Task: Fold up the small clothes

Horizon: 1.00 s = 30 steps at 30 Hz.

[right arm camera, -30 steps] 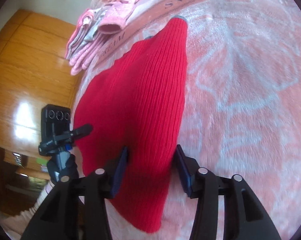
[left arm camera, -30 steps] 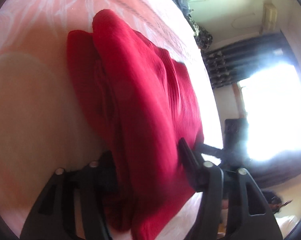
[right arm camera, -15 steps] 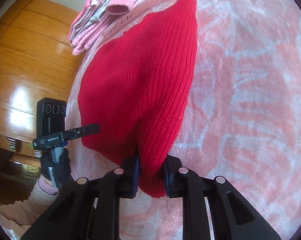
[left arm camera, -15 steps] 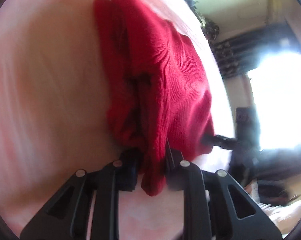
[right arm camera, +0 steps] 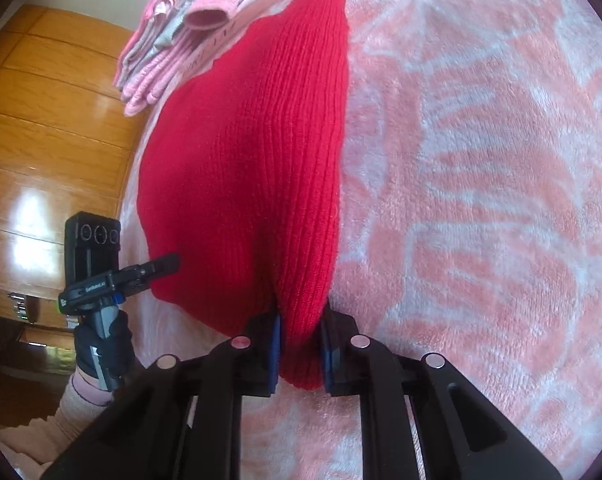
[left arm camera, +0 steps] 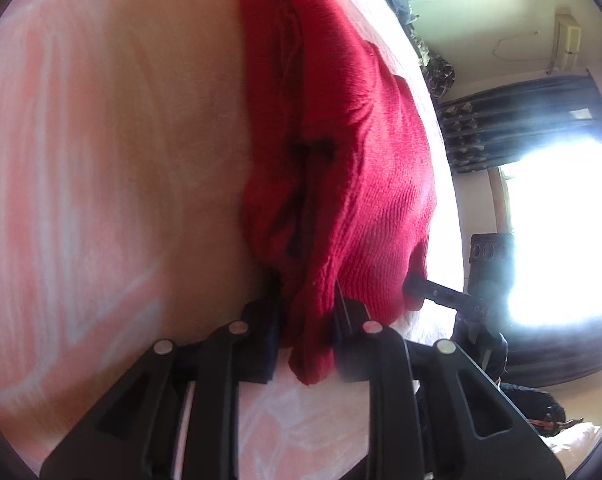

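A red ribbed knit garment lies on a pink and white fleece blanket. In the right wrist view my right gripper is shut on its near corner, and red cloth bulges out between the blue pads. In the left wrist view the same red garment shows bunched, layered folds, with my left gripper shut on its near edge. The other gripper, held by a gloved hand, touches the garment's left edge in the right wrist view.
A stack of folded pink clothes sits at the far edge of the blanket. Orange wooden panels stand on the left. In the left wrist view a bright window and dark curtains lie beyond the bed.
Both grippers went from open around the garment to shut on its near edge. The garment then drew slightly away and stretched out in both views.
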Each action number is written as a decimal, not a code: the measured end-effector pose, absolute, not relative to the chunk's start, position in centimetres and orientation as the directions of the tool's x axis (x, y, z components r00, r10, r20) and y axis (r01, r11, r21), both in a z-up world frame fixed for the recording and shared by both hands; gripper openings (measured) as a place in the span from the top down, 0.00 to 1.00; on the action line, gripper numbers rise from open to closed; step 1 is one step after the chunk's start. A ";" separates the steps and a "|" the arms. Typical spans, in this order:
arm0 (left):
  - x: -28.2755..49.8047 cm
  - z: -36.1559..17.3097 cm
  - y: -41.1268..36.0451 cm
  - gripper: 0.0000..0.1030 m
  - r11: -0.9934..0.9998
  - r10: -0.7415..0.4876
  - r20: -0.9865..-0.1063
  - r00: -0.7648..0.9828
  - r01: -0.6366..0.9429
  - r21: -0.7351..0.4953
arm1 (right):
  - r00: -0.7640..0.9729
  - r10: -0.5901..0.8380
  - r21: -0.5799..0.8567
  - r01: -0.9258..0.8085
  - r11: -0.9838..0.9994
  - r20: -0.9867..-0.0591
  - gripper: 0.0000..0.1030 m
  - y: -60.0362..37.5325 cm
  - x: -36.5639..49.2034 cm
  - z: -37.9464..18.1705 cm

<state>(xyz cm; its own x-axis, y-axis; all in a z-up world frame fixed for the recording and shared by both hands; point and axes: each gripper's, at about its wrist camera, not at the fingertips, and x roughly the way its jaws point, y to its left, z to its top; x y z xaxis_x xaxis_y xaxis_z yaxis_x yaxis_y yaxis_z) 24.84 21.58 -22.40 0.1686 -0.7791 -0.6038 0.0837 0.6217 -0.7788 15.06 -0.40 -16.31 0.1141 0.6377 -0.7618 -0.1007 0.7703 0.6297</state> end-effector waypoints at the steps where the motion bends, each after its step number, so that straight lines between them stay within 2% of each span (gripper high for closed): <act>1: 23.3 -22.5 23.2 0.76 0.628 -0.774 -0.608 0.176 0.096 -0.772 | 0.122 0.636 0.629 -0.098 0.771 -0.762 0.84 -0.6 14.9 -16.3; 3: 22.8 -21.7 22.4 0.73 0.654 -0.753 -0.627 0.200 0.115 -0.748 | 0.146 0.623 0.615 -0.101 0.782 -0.768 0.82 -0.4 14.6 -16.0; 5: 21.6 -21.1 23.0 0.66 0.673 -0.734 -0.641 0.224 0.110 -0.731 | 0.194 0.585 0.576 -0.107 0.811 -0.788 0.72 -0.2 14.1 -15.1; 7: 20.6 -19.8 22.6 0.59 0.727 -0.677 -0.683 0.275 0.108 -0.678 | 0.259 0.507 0.495 -0.115 0.862 -0.822 0.49 -0.3 13.0 -13.6; 8: 20.5 -19.4 22.5 0.56 0.751 -0.650 -0.701 0.292 0.108 -0.651 | 0.295 0.464 0.450 -0.118 0.885 -0.835 0.43 0.0 12.6 -12.9; 9: 19.9 -18.7 22.3 0.48 0.784 -0.610 -0.726 0.318 0.104 -0.612 | 0.329 0.421 0.405 -0.117 0.907 -0.845 0.30 0.1 12.1 -12.0; 10: 19.2 -18.0 22.1 0.40 0.812 -0.570 -0.747 0.342 0.097 -0.575 | 0.347 0.397 0.381 -0.116 0.917 -0.850 0.23 0.0 11.7 -11.5; 12: 18.1 -17.0 22.1 0.30 0.859 -0.495 -0.782 0.378 0.077 -0.506 | 0.377 0.355 0.335 -0.121 0.935 -0.855 0.21 -0.1 10.7 -10.4; 15: 17.0 -15.5 22.4 0.21 0.902 -0.412 -0.815 0.408 0.058 -0.427 | 0.400 0.290 0.265 -0.118 0.957 -0.869 0.12 0.4 9.6 -9.1; 18: 15.6 -14.0 22.4 0.18 0.932 -0.344 -0.827 0.445 0.055 -0.359 | 0.426 0.248 0.212 -0.129 0.969 -0.870 0.04 1.4 8.3 -8.0; 19: 15.2 -13.8 23.0 0.15 0.936 -0.333 -0.829 0.450 0.054 -0.347 | 0.431 0.231 0.194 -0.129 0.973 -0.872 0.04 1.4 7.8 -7.7; 30: 11.1 -11.0 23.9 0.14 0.951 -0.281 -0.827 0.486 0.025 -0.308 | 0.454 0.174 0.140 -0.107 0.984 -0.874 0.04 2.1 3.8 -5.5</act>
<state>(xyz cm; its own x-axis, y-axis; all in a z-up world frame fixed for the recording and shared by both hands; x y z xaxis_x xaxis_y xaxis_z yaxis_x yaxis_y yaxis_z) 11.14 23.94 -11.01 0.4861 -0.2810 -0.8275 0.0252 0.9510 -0.3081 3.82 2.09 -5.55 0.4545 0.1737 -0.8737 -0.1071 0.9844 0.1399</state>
